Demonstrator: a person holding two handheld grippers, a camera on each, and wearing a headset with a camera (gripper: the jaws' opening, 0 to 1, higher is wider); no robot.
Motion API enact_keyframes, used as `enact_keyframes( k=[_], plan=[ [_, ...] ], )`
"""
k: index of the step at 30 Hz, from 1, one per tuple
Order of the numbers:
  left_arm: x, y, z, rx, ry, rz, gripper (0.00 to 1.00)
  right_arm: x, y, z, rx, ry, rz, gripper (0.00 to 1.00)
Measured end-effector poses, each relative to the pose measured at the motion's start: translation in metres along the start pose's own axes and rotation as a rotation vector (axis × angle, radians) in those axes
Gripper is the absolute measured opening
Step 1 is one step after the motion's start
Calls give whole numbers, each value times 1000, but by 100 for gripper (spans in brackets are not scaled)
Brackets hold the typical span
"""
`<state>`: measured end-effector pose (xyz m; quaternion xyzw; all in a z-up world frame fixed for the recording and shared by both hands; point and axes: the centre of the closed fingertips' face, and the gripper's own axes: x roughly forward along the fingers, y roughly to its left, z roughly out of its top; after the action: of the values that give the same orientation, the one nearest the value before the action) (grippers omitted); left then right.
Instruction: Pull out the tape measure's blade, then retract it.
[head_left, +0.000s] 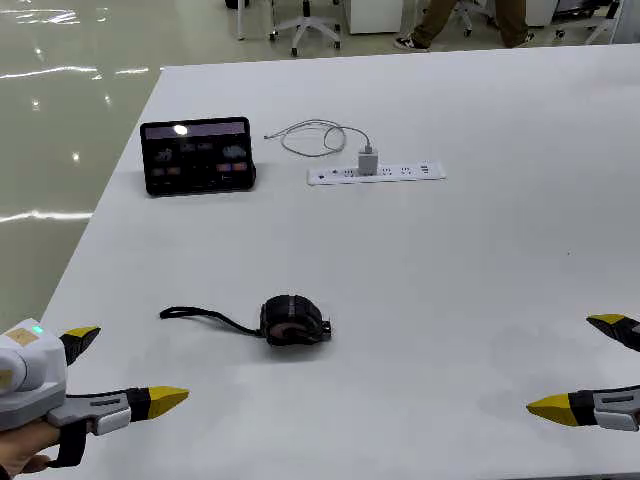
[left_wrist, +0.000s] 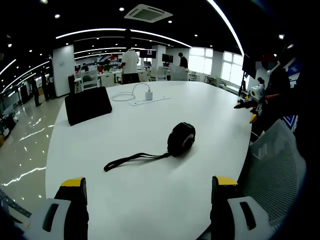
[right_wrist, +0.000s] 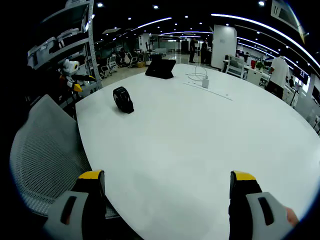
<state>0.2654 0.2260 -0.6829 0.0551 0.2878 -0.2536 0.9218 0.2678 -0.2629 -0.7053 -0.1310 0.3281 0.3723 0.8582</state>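
My left gripper (head_left: 128, 366) and right gripper (head_left: 575, 363) hang over the table's (head_left: 450, 260) near edge, jaws wide and empty. The tape measure (head_left: 293, 320) lies between them, untouched, its strap (head_left: 200, 317) trailing toward the left one.

1. The head view looks down from above at the table (head_left: 450, 300).
2. The left gripper view looks low across it, near the tape measure (left_wrist: 181, 138).
3. The right gripper view sits farther off; all three see it.

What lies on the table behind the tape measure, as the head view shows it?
Behind the tape measure are a propped tablet and a power strip with a charger and white cable. What the tablet hides behind it cannot be seen.
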Motion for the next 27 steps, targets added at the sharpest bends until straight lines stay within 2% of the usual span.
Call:
enact_keyframes(
  k=[14, 16, 20, 24, 27],
  plan=[
    [0, -1, -1, -4, 2, -4, 100, -3, -1, 2, -14, 0, -6, 100],
    [0, -3, -1, 4, 5, -11, 100, -3, -2, 2, -16, -1, -6, 100],
    [2, -7, 4, 37, -24, -40, 100, -3, -1, 4, -21, -5, -9, 100],
    [4, -6, 8, 59, -33, -54, 100, -1, -1, 8, -30, -8, -5, 100],
    [7, -7, 11, 72, -20, -69, 100, 1, -1, 11, -42, -6, 1, 100]
  ],
)
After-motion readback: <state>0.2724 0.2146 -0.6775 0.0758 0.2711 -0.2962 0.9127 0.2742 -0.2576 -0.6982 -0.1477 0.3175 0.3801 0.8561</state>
